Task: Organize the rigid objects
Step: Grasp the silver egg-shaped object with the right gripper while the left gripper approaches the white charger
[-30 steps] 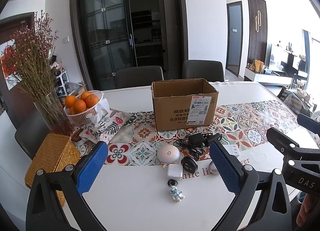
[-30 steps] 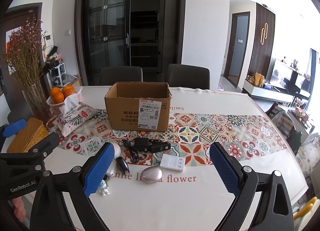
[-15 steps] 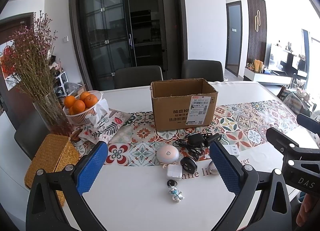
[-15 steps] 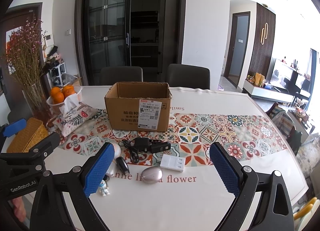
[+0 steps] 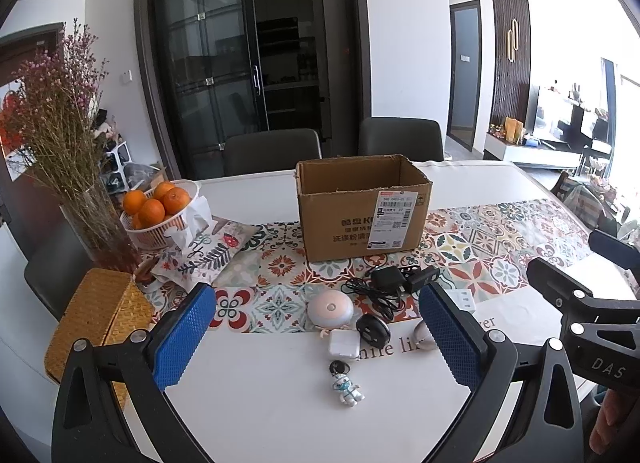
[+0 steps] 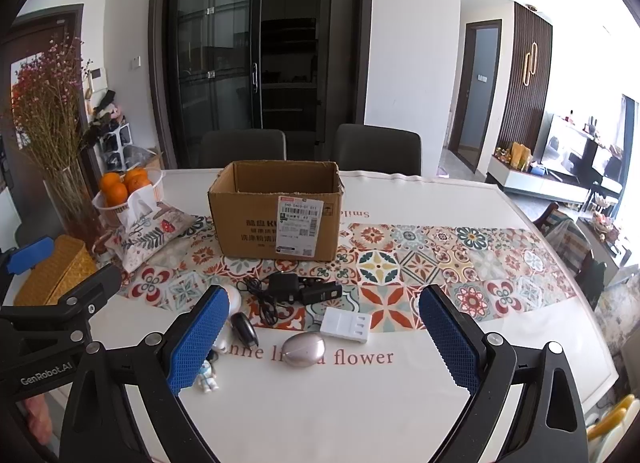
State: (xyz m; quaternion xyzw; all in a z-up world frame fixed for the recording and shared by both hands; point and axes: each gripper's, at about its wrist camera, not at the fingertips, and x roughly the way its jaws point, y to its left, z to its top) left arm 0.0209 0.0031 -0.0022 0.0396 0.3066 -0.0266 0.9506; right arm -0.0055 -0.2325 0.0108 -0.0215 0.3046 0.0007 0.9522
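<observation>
While both grippers hover over the worktop's (image 6: 400, 403) near edge:
Left gripper (image 5: 318, 327): fingers apart, empty.
Right gripper (image 6: 324, 333): fingers apart, empty.
Cardboard box (image 6: 276, 215): open, mid-worktop.
Charger (image 6: 284, 287), silver mouse (image 6: 304, 349), astronaut figure (image 5: 346, 389): between box and near edge.

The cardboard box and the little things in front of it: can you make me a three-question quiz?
1. True or false: the cardboard box is open at the top.
2. What fruit fills the white basket?
3. Which lies nearest the left gripper? A the astronaut figure B the black charger C the cardboard box

Key: 1 true. 2 oranges. 3 A.
</observation>
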